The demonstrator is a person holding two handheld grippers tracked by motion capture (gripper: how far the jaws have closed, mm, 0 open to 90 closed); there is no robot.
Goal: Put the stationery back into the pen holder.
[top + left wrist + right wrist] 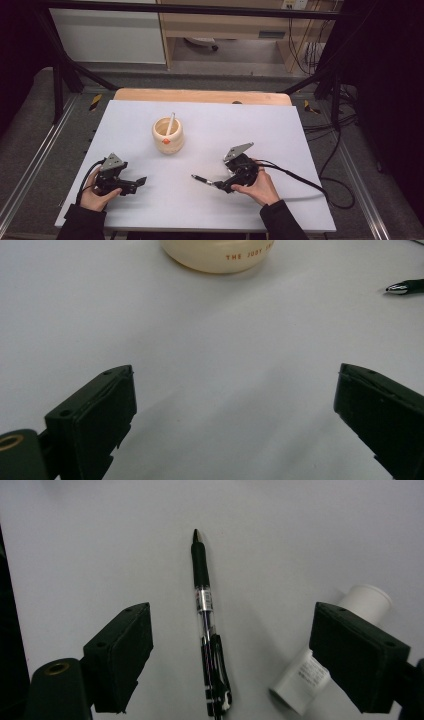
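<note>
A white tabletop [280,145] with a wooden strip along its far edge carries a cream round cup [168,136] holding a pale stick near the middle, a black pen [206,625] lying flat nearer the person, and a white tube [325,655] beside it.

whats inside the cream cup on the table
One thin white stick-like thing leans up out of the cream cup, poking past the rim. The cup's wall hides its lower end and the bottom of the cup, so whether anything else lies in there cannot be told.
</note>
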